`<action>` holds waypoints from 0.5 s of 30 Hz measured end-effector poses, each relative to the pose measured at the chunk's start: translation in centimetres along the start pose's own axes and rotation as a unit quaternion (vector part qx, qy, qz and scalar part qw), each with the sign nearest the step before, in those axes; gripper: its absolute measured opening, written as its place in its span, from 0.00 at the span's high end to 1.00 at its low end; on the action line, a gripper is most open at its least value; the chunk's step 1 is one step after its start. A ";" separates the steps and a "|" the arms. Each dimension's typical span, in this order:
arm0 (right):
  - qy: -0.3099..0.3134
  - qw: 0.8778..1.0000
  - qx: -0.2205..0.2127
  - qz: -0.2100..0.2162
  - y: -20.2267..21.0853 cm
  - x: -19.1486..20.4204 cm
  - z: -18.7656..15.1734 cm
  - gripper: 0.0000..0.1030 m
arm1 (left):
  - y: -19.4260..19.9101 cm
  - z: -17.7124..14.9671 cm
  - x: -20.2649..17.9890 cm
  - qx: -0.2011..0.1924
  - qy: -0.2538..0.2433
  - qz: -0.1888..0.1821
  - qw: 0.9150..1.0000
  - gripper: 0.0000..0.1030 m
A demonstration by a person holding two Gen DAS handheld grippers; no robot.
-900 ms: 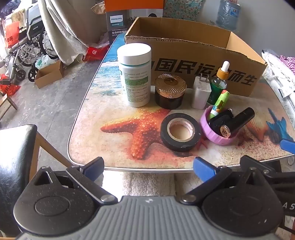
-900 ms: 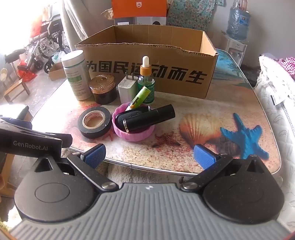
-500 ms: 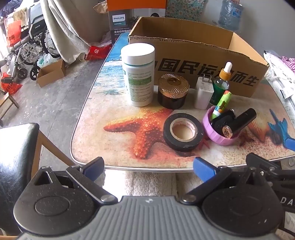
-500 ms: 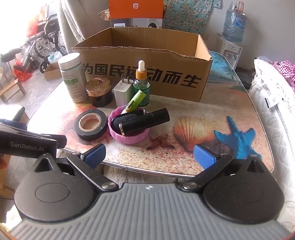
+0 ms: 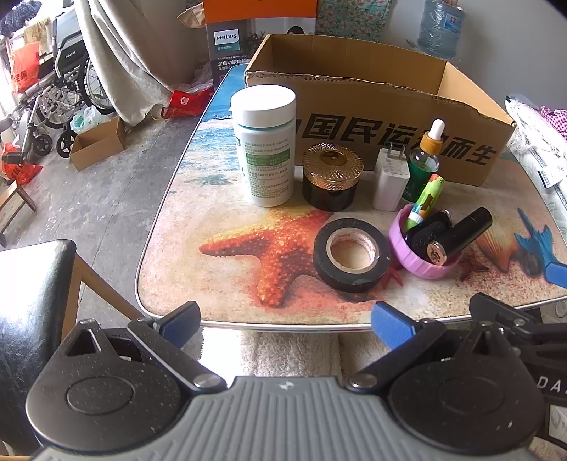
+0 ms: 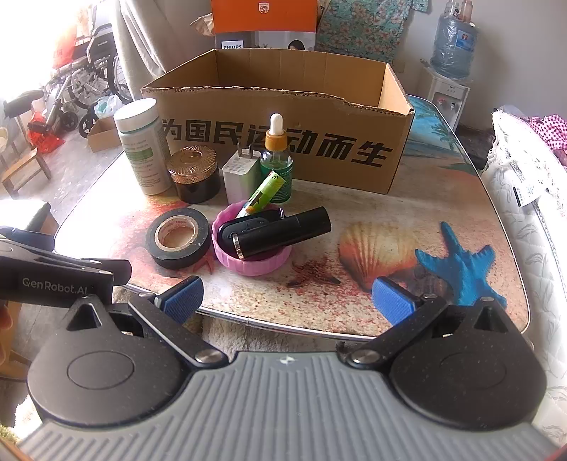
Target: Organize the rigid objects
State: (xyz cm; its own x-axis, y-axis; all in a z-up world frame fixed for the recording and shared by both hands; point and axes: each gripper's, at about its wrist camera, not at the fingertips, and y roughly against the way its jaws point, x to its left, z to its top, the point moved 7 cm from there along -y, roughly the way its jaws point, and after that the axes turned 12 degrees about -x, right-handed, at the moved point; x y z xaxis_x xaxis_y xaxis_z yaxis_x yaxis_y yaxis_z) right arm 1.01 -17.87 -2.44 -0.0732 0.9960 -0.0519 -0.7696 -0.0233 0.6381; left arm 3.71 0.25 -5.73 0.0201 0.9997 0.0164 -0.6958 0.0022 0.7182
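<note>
On the table stand a white bottle (image 5: 266, 145), a gold-lidded dark jar (image 5: 331, 175), a white charger (image 5: 390, 179) and a green dropper bottle (image 5: 423, 163), in front of an open cardboard box (image 5: 372, 106). A black tape roll (image 5: 351, 254) lies nearer, beside a pink lid (image 5: 421, 262) holding a black cylinder (image 5: 460, 232), a black fob and a green tube (image 5: 427, 196). My left gripper (image 5: 285, 324) is open and empty at the table's front edge. My right gripper (image 6: 287, 305) is open and empty, in front of the pink lid (image 6: 253, 264).
A black-seated chair (image 5: 32, 301) stands left of the table. A wheelchair (image 5: 60, 95) and a small carton (image 5: 99, 143) are on the floor at the far left. Bedding (image 6: 531, 212) lies right of the table. An orange Philips box (image 6: 264, 21) stands behind the cardboard box.
Both grippers have drifted slightly, so the objects have shifted a little in both views. Both stay open and empty. No object has moved.
</note>
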 end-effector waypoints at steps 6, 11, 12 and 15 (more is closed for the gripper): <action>-0.003 1.000 0.001 0.001 0.0 0.0 0.0 0.01 | -0.1 -0.1 0.0 0.003 -0.003 0.002 1.000 0.00; -0.005 1.000 0.002 0.002 -0.1 0.1 -0.1 0.01 | -0.1 -0.2 0.0 0.003 -0.005 0.004 1.000 0.00; -0.004 1.000 0.001 0.001 -0.1 0.1 -0.1 0.01 | -0.1 -0.2 0.0 0.003 -0.006 0.005 1.000 0.00; -0.004 1.000 0.001 0.001 -0.1 0.1 -0.1 0.01 | -0.2 -0.2 0.0 0.004 -0.007 0.006 1.000 0.00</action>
State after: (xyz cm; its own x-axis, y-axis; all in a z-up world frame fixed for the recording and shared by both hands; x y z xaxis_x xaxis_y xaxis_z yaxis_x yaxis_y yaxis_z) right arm 0.98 -17.78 -2.57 -0.0707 0.9965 -0.0446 -0.7675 -0.0258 0.6405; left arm 3.66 0.24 -6.02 0.0218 0.9991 0.0351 -0.6897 -0.0104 0.7241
